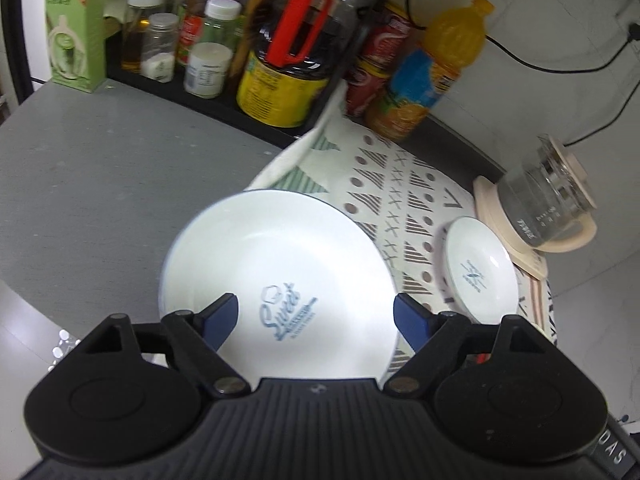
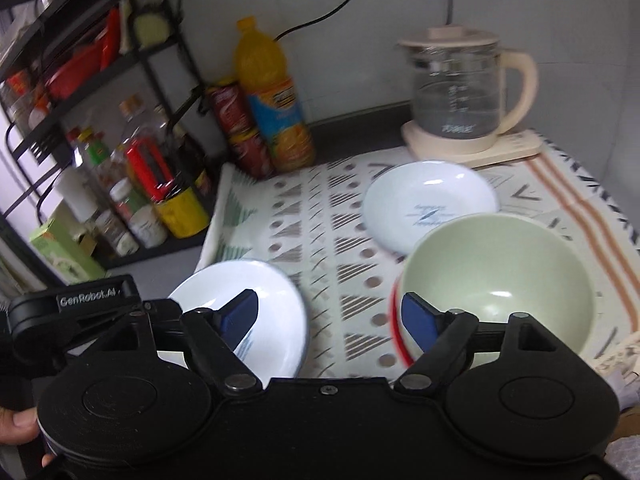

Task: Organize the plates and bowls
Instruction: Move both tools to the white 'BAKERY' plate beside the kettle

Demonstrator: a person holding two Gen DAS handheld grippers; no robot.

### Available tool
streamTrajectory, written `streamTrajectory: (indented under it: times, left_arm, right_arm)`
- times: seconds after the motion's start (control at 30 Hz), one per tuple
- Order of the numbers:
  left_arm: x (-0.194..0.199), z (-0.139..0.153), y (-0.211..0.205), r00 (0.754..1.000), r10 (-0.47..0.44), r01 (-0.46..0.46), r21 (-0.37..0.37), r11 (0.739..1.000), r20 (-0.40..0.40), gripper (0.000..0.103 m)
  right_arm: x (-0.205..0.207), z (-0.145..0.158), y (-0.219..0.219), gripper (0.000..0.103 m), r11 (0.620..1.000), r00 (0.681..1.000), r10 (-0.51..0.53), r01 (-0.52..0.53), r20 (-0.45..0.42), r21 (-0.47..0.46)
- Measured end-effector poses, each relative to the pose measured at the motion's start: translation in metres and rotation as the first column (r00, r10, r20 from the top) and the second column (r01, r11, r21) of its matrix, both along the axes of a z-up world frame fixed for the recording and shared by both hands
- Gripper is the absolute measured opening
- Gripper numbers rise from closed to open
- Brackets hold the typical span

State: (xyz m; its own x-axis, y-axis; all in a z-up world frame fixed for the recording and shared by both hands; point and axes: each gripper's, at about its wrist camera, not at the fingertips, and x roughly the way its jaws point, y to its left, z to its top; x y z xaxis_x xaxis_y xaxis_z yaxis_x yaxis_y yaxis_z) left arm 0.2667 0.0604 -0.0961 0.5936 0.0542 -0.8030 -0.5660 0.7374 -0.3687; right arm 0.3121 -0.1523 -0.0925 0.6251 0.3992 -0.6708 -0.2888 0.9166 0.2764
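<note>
Left gripper [image 1: 316, 316] hangs over the large white plate [image 1: 276, 280], jaws spread wide and released, the plate lying flat below and between them, half on the grey bench [image 1: 100, 168], half on the patterned mat [image 1: 400, 192], its blue script reading roughly "Sweet" and angled up to the right. Right gripper [image 2: 330, 316] is released too, nothing between its jaws: the green bowl [image 2: 500, 288] sits upright just off its right jaw, the small white plate [image 2: 428, 204] lies beyond near the kettle [image 2: 460, 92], and "GenRobot.AI" shows on the left gripper's housing.
</note>
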Motion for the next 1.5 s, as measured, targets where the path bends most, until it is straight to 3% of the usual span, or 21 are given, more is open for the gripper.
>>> streamTrajectory:
  times: [0.7,1.07,1.5]
  left_arm:
    - [0.077,0.002,-0.031,0.996,-0.091,0.091,-0.003,0.996,0.018,0.083]
    - [0.141,-0.012,-0.047,0.989,-0.145,0.144,-0.032,0.989,-0.026,0.083]
    - [0.199,-0.044,-0.062,0.979,-0.193,0.185,-0.101,0.977,-0.069,0.080]
  right_arm:
    - [0.053,0.005,-0.039,0.086,0.989,0.989,-0.148,0.148,0.002,0.009]
    - [0.116,-0.008,-0.055,0.088,0.982,0.979,-0.187,0.190,-0.082,0.022]
    - [0.178,-0.036,-0.075,0.074,0.972,0.952,-0.230,0.234,-0.203,-0.003]
